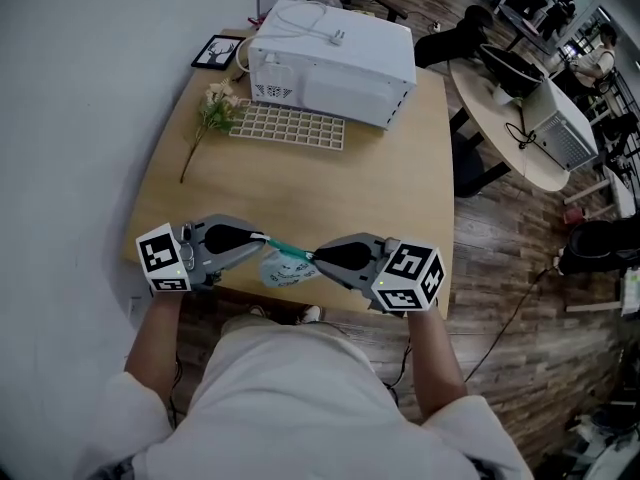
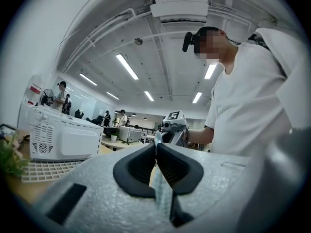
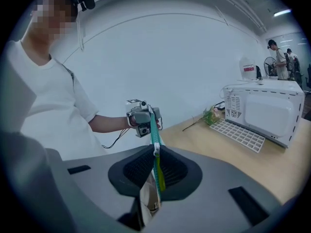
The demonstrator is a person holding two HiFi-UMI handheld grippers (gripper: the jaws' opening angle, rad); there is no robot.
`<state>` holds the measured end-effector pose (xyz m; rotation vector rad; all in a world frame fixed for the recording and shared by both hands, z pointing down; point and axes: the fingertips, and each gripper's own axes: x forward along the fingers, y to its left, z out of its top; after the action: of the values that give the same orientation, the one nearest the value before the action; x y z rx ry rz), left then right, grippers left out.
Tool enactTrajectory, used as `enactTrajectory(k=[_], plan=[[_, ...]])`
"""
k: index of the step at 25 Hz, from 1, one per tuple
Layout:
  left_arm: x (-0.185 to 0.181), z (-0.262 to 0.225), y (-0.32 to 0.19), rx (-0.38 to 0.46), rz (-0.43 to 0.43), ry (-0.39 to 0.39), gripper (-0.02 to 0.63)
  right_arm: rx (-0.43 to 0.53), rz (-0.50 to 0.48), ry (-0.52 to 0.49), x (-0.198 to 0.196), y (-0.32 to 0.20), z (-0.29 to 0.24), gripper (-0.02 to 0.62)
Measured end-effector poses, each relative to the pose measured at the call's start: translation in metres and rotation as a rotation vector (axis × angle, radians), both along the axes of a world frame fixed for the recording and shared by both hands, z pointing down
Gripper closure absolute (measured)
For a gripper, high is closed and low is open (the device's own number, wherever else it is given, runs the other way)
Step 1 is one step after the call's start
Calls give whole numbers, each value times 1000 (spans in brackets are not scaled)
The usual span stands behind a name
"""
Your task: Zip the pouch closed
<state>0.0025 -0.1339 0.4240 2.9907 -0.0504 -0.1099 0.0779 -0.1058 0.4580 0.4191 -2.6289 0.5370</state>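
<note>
Closest to the person, the two tools meet just above the table's near edge, with the pouch strung between them. The left gripper has its jaws pressed together on one end of the pouch, and a thin pale strip of fabric is pinched flat between the dark pads. The right gripper is likewise clamped narrow. Its pads close on the teal zipper tape right at the small white zipper pull. The tape runs taut and nearly straight from one set of jaws to the other, and the pale body of the pouch sags beneath it. Whether the pouch's bottom touches the wood cannot be told.

Beyond the grippers lies a broad bare stretch of light wooden tabletop, open across its whole width from the left edge by the wall to the right edge over the plank floor. Further back, a white grid rack lies flat, with a sprig of flowers just beside its left end, the stem pointing toward the left edge. A white microwave stands behind the rack and takes up most of the far end. A small framed picture leans near the far left corner. Past the right edge, well apart, a round-ended table carries a screen, and chairs stand around it.
</note>
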Motion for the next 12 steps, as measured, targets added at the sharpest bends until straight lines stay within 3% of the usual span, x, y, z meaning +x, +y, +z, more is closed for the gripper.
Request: enactTrajectory(k=[7,12], plan=[[-15,1,2,-22,-53,30,583,-15,33,-21,-7,-1,0,556],[-28,6,6,-45,-60,27,583,25,19,70,-19,2,3,555]])
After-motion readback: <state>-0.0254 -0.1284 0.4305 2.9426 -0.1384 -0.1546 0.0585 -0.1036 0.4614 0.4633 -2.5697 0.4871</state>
